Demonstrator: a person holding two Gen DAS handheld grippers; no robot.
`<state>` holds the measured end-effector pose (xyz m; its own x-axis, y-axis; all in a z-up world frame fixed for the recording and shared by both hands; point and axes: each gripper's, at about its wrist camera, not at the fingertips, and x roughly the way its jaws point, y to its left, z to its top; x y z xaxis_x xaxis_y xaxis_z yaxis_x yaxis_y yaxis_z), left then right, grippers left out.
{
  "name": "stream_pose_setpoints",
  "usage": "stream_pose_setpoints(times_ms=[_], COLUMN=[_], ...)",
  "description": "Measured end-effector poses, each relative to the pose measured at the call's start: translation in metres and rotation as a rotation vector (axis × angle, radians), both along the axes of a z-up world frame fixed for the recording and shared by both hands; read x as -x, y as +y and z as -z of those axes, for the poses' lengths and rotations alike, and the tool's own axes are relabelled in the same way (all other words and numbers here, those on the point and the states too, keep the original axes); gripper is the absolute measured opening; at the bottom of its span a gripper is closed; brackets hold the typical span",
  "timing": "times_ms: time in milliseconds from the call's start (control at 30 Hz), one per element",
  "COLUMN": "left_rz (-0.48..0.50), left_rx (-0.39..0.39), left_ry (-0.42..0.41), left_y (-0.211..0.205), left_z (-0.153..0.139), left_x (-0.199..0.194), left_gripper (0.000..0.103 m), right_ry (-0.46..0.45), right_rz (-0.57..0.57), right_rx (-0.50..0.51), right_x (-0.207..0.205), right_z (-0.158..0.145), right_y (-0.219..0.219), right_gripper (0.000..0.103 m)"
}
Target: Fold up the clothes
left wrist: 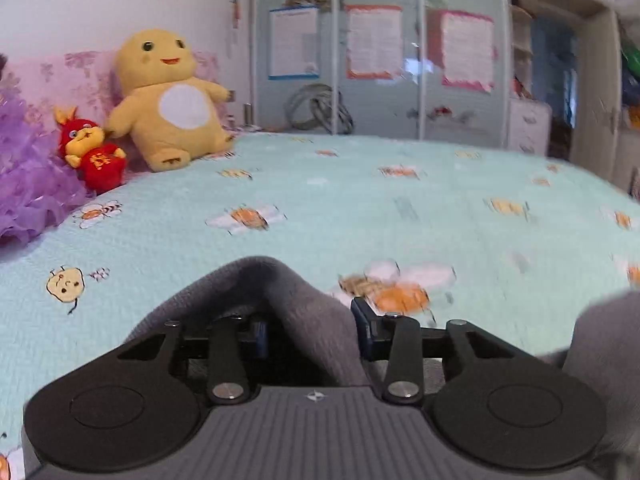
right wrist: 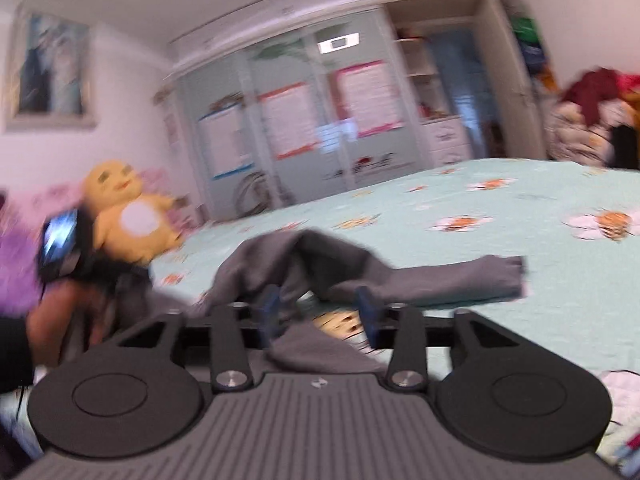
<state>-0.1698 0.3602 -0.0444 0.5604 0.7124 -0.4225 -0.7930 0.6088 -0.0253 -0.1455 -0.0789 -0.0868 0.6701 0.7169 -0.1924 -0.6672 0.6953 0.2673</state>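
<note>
Left tool pinching a grey garment fold at lower centre, right tool standing spread around limp grey cloth, garment trailing right across the bee-print bed.

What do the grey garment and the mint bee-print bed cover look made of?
Grey garment: apparently a soft matte knit, fleece or jersey, judging by its fuzzy surface and limp rounded folds. Mint bee-print bed cover: looks like matte quilted cotton, with a fine stitched texture; blur leaves this uncertain.
</note>
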Motion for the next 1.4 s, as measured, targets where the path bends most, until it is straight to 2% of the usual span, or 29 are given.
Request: stream_pose_setpoints(times_ms=[67,167,333,400,433,467,500,533,633,733,833,933,1200,1233,1267,1300,1367,1400], left_rz=[-0.029,-0.086,-0.061,-0.039,-0.034,-0.03,-0.016,0.006,0.037,0.061,0.069,0.059,0.065,0.067,0.069,0.07,0.074,0.077], left_rx=[0.033,0.133,0.04,-0.06,-0.085,-0.104,-0.111,-0.101,-0.042,-0.066,-0.07,-0.08,-0.054,-0.048,-0.042,-0.042,-0.044,-0.044], left_ry=[-0.038,-0.017,0.086,0.126,0.136,0.145,0.148,0.151,0.151,0.185,0.162,0.144,0.139,0.139,0.138,0.138,0.128,0.11], left_y=[0.015,0.024,-0.021,-0.038,-0.042,-0.046,-0.046,-0.044,-0.029,-0.031,-0.032,-0.033,-0.03,-0.029,-0.028,-0.028,-0.029,-0.029], left_z=[-0.003,0.024,0.077,0.086,0.086,0.084,0.084,0.085,0.086,0.09,0.093,0.095,0.099,0.099,0.099,0.099,0.099,0.098], left_x=[0.009,0.023,0.035,0.036,0.034,0.032,0.032,0.031,0.032,0.034,0.037,0.038,0.035,0.035,0.034,0.034,0.035,0.037], left_gripper=[0.046,0.055,0.068,0.077,0.08,0.088,0.096,0.098,0.099,0.099,0.099,0.1,0.101,0.101,0.103,0.103,0.103,0.103], right_ry=[-0.013,-0.013,0.006,0.001,-0.007,-0.016,-0.023,-0.03,-0.043,-0.056,0.039,0.187,0.57,0.599,0.626,0.638,0.664,0.635], right_rz=[-0.035,-0.067,-0.089,-0.096,-0.098,-0.101,-0.106,-0.111,-0.142,-0.185,-0.269,-0.315,-0.224,-0.218,-0.212,-0.201,-0.183,-0.179], right_rx=[0.029,0.06,0.103,0.118,0.125,0.133,0.141,0.147,0.157,0.174,0.169,0.115,-0.009,-0.019,-0.028,-0.037,-0.061,-0.071], right_x=[0.002,0.001,-0.003,-0.001,0.002,0.004,0.006,0.008,0.009,0.005,-0.017,-0.047,-0.122,-0.128,-0.134,-0.138,-0.143,-0.14], right_z=[0.003,0.007,0.013,0.014,0.014,0.013,0.012,0.011,0.004,-0.004,-0.01,-0.004,0.042,0.05,0.057,0.061,0.066,0.061], right_y=[0.009,0.016,0.024,0.028,0.03,0.031,0.034,0.036,0.052,0.082,0.12,0.156,0.239,0.246,0.252,0.253,0.251,0.247], right_gripper=[0.047,0.047,0.047,0.047,0.047,0.049,0.052,0.054,0.058,0.061,0.061,0.061,0.06,0.057,0.036,0.01,0.007,0.005])
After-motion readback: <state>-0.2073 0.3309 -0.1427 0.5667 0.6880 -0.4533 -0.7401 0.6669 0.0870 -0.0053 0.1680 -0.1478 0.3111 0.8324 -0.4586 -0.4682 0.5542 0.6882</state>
